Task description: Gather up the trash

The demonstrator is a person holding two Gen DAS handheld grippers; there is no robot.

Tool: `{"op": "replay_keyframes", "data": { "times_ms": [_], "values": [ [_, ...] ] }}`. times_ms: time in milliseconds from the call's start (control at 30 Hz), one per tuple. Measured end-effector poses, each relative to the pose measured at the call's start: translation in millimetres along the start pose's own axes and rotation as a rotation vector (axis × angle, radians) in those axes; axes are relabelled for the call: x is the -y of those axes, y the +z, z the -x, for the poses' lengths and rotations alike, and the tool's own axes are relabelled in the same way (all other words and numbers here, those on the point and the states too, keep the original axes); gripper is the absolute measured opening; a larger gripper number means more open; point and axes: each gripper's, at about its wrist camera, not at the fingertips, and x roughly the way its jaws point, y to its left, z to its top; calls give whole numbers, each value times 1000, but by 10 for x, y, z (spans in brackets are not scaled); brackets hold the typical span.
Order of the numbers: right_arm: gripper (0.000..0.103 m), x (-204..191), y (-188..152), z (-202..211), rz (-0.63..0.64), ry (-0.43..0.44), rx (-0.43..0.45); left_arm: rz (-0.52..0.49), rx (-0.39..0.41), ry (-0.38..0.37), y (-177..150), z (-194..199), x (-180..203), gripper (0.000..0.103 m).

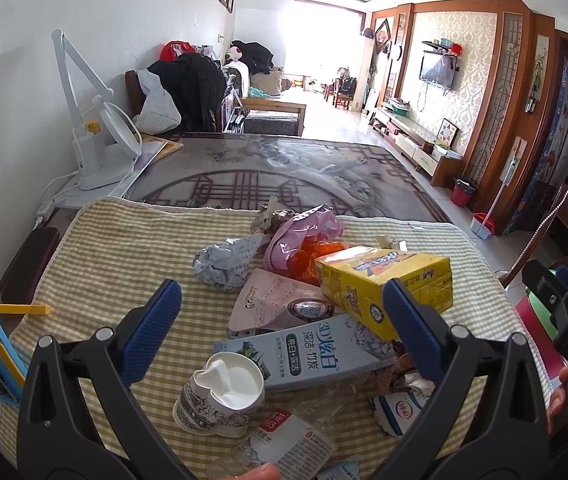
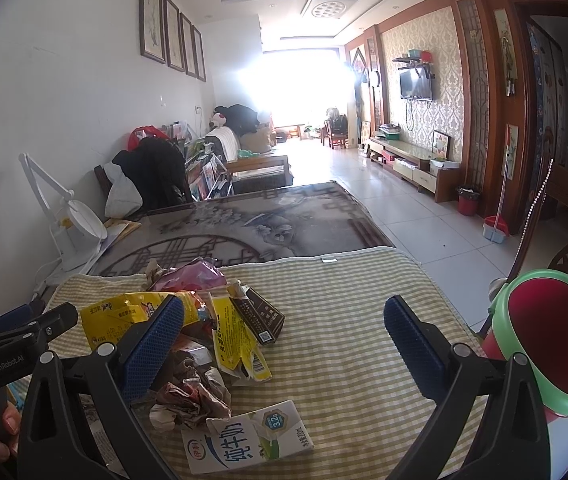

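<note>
— So, what carries everything?
— A worktop with a dark lattice-patterned top, and on its near end a yellow-and-white checked cloth mat. A white folding desk lamp stands at the far left of the worktop.

— And the trash?
— It lies heaped on the checked mat, towards its left half in the right wrist view. Beside the mat's right edge stands a red bin with a green rim, its mouth tilted towards the camera.

— Name the pieces, biggest first.
— A yellow drink carton lies on its side over a blue-and-white toothpaste box. Behind them are a crumpled pink plastic bag and a ball of grey printed paper. A white paper cup with dark line drawings lies tipped, mouth up, nearest the left camera. In the right view a flattened white milk carton with green lettering lies nearest, with crumpled brown-and-white wrappers just behind it and a dark cigarette packet further back.

— The tools?
— The left hand-held gripper hangs over the heap, jaws spread wide, grasping nothing. The right hand-held gripper is likewise released, spread above bare mat beside the heap.
</note>
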Motion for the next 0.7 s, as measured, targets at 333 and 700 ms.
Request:
{"op": "replay_keyframes", "data": {
  "times_ms": [333,700],
  "values": [
    [96,14,-29,-12,0,-1,0,5,-8,0,-9,-10,-14,99],
    [96,9,-7,-7,0,-1,-3,18,-15,2,0,-36,-70,99]
  ]
}}
